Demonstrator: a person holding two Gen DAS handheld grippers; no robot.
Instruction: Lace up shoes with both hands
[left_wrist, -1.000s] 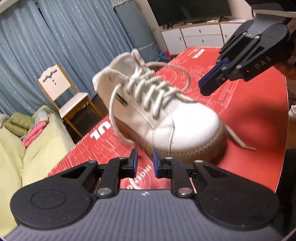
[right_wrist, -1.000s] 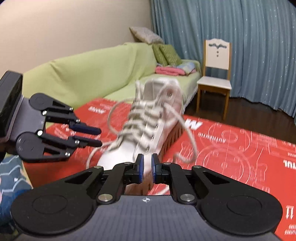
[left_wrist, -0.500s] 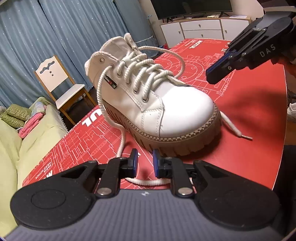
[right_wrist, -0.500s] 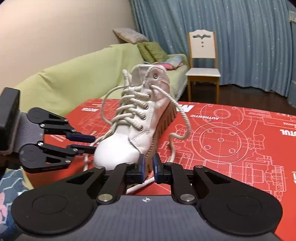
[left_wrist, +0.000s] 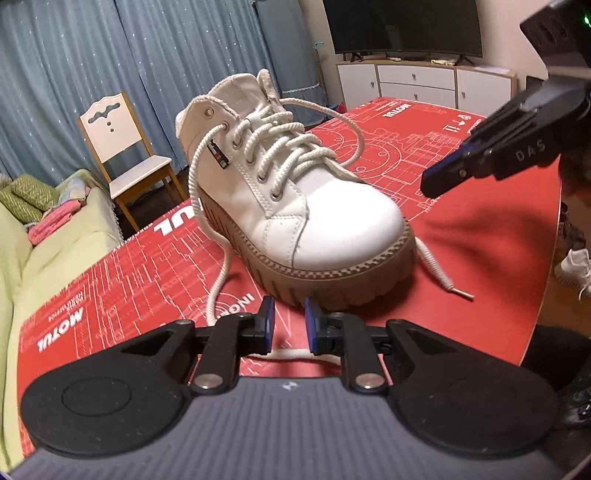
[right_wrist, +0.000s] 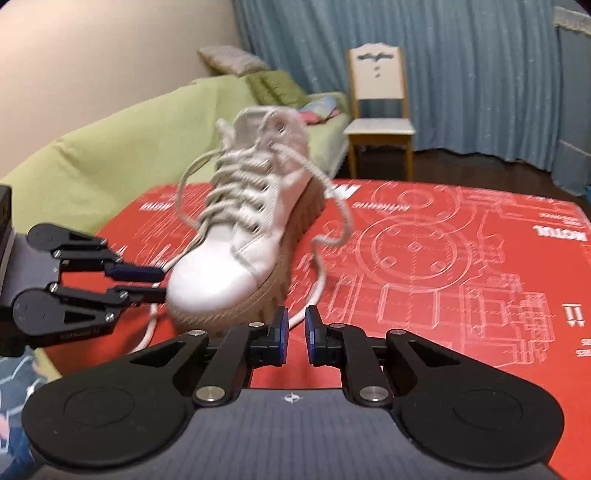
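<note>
Two loose lace ends are what the step in hand appears to turn on, so each should be picked up near its tip before anything is crossed or threaded. On the red printed mat (left_wrist: 498, 266) the white shoe (left_wrist: 295, 206) stands upright on its ribbed sole, toe toward the near edge, and it is best left where it stands, with no pull taken hard enough to tip it. Its top eyelet (left_wrist: 209, 110) looks unthreaded, so the lacing is judged unfinished. In the left wrist view, the left lace end (left_wrist: 218, 273) drops from the upper eyelets down the shoe's left side and runs under the left gripper (left_wrist: 289, 320). The right lace end (left_wrist: 441, 275) trails on the mat to the right of the toe, and is probably the easier one to pinch near the tip.

The left gripper's jaws are seen a small gap apart, close before the sole, with nothing between them. The right gripper (right_wrist: 294, 329) is likewise parted by a narrow gap and holds nothing; it hangs above the mat, right of the toe.
</note>
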